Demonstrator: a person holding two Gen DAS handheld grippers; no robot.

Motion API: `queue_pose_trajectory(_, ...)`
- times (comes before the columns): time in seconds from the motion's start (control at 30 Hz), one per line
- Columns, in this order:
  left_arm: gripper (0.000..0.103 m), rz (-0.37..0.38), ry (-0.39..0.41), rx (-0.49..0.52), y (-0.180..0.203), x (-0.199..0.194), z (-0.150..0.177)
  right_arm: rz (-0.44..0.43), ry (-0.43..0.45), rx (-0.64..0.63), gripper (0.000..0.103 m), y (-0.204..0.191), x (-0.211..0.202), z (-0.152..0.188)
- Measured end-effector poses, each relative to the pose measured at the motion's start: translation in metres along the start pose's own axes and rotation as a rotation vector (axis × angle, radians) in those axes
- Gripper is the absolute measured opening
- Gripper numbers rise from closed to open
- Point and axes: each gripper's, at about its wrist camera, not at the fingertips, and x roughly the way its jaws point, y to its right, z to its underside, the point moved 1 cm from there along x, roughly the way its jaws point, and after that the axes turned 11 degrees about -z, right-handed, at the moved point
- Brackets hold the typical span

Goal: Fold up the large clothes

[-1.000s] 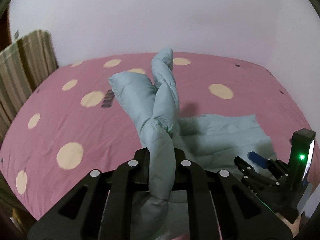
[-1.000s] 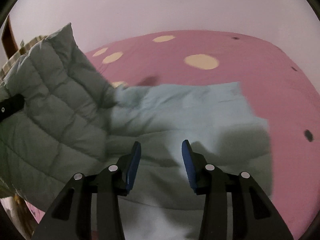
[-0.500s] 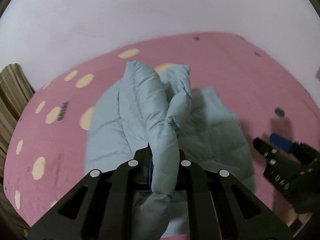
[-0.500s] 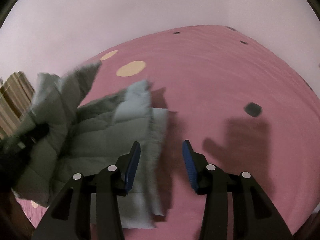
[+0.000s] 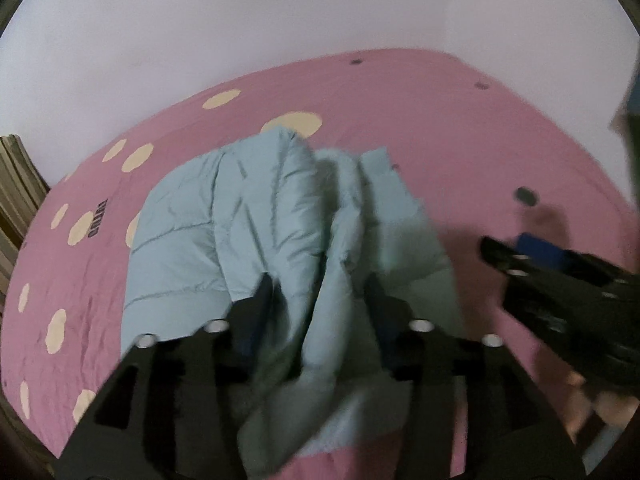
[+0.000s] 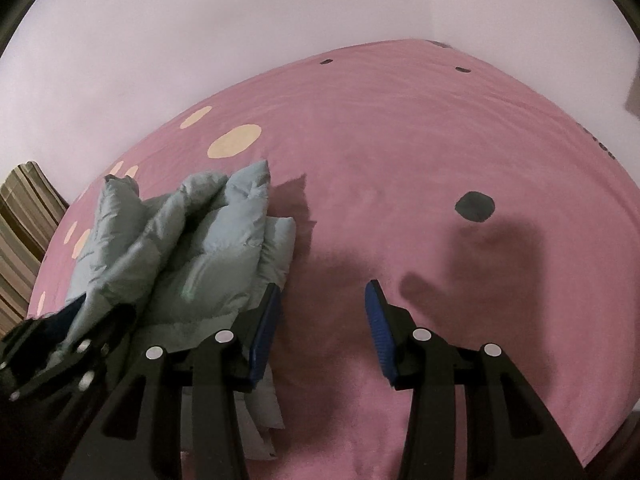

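A pale blue quilted jacket (image 5: 224, 232) lies bunched on the pink spotted bed sheet (image 5: 460, 128). My left gripper (image 5: 320, 296) is open, its jaws spread on either side of a fold of the jacket that runs loosely between them. My right gripper (image 6: 322, 300) is open and empty, over bare sheet just right of the jacket (image 6: 208, 256). The right gripper also shows in the left wrist view (image 5: 560, 280), and the left gripper shows at the lower left of the right wrist view (image 6: 60, 340).
A white wall (image 5: 280, 20) runs behind the bed. A striped cloth (image 5: 16, 184) hangs at the bed's left edge. Dark spots (image 6: 474, 206) mark the sheet's right half. Bare sheet (image 6: 400, 140) lies to the right of the jacket.
My left gripper has opened and let go of the jacket fold, which has dropped onto the pile. The right gripper has moved right, off the jacket, over bare sheet.
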Motion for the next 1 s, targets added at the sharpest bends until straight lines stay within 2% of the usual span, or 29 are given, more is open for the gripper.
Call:
queue_pose_trajectory(0.13, 0.065, 0.05, 0.062, -0.036, -0.023, -0.034, -0.003, -0.013, 0.009, -0.005, 0.044, -0.008, -0.003, -0.007)
queue_pose_trajectory(0.2, 0.068, 0.051, 0.086, -0.074, -0.043, -0.043, -0.005, -0.031, 0.014, -0.011, 0.045, -0.015, -0.008, -0.01)
queue_pose_trajectory(0.23, 0.069, 0.034, 0.099, -0.1, -0.058, -0.045, -0.006, -0.05, 0.017, -0.014, 0.048, -0.021, -0.009, -0.013)
queue_pose_trajectory(0.27, 0.07, 0.017, 0.104, -0.123, -0.071, -0.045, -0.007, -0.064, 0.018, -0.014, 0.057, -0.026, -0.009, -0.015)
queue_pose_trajectory(0.3, 0.07, -0.001, 0.105, -0.147, -0.085, -0.042, -0.008, -0.084, 0.021, -0.015, 0.06, -0.033, -0.009, -0.019)
queue_pose_trajectory(0.4, 0.07, -0.082, 0.067, -0.259, -0.139, -0.016, -0.008, -0.138, 0.016, -0.025, 0.063, -0.054, -0.002, -0.03)
queue_pose_trajectory(0.5, 0.07, -0.146, 0.012, -0.329, -0.178, 0.016, -0.004, -0.177, -0.004, -0.047, 0.069, -0.08, 0.013, -0.043)
queue_pose_trajectory(0.63, 0.07, -0.135, -0.043, -0.405, -0.206, 0.051, 0.001, -0.198, -0.058, -0.062, 0.07, -0.103, 0.04, -0.052)
queue_pose_trajectory(0.8, 0.07, -0.091, -0.08, -0.43, -0.212, 0.073, 0.01, -0.206, -0.146, -0.019, 0.07, -0.109, 0.081, -0.058)
queue_pose_trajectory(0.83, 0.07, -0.084, -0.086, -0.432, -0.213, 0.077, 0.01, -0.22, -0.155, -0.008, 0.066, -0.109, 0.086, -0.058)
queue_pose_trajectory(0.87, 0.07, -0.074, -0.089, -0.434, -0.212, 0.08, 0.011, -0.226, -0.155, -0.003, 0.041, -0.109, 0.088, -0.058)
queue_pose_trajectory(0.93, 0.07, -0.059, -0.093, -0.436, -0.211, 0.085, 0.011, -0.253, -0.179, -0.001, 0.024, -0.11, 0.093, -0.057)
queue_pose_trajectory(1.0, 0.07, -0.048, -0.092, -0.429, -0.208, 0.089, 0.008, -0.267, -0.174, 0.001, 0.016, -0.109, 0.091, -0.058)
